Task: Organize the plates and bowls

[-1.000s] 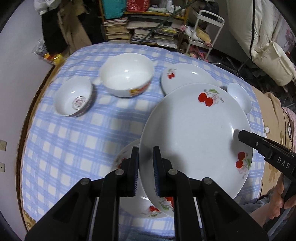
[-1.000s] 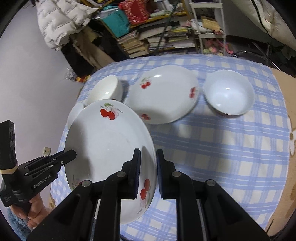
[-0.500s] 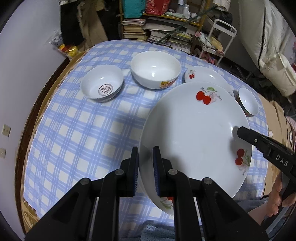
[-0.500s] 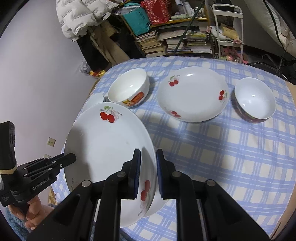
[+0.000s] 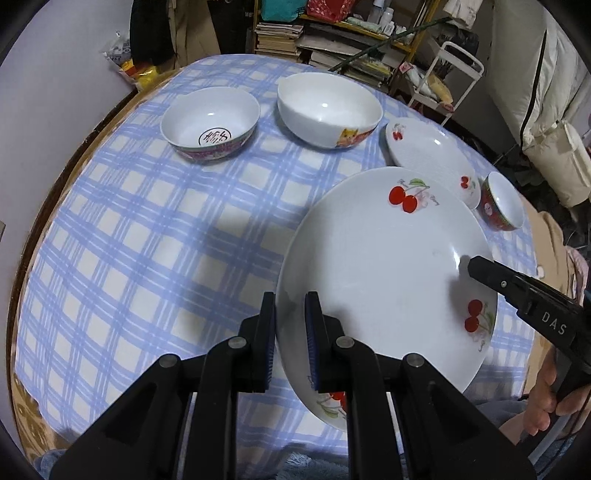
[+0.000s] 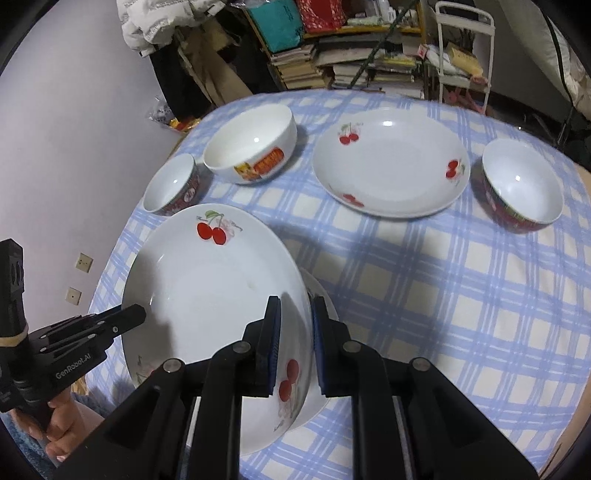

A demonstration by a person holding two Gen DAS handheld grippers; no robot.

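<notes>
A large white cherry plate [image 5: 384,266] is held above the blue checked table, gripped on opposite rims by both grippers. My left gripper [image 5: 290,314] is shut on its left rim; my right gripper [image 6: 295,321] is shut on its right rim, where the plate [image 6: 214,288] fills the lower left. Under it the edge of another plate [image 6: 325,306] shows. A second cherry plate [image 6: 391,166] lies at the back. A big white bowl [image 5: 328,110], a patterned bowl [image 5: 210,123] and a small red bowl [image 5: 502,203] stand on the table.
The round table [image 5: 129,229] has a blue checked cloth and a wooden rim at left. Bookshelves [image 5: 332,33] and a white cart [image 5: 450,74] stand behind it. A wall lies to the left. The person's hand [image 6: 59,424] holds the left gripper.
Both grippers have lifted the large plate higher and drawn it back toward me. The bowls and far plate look farther off and have not moved on the table.
</notes>
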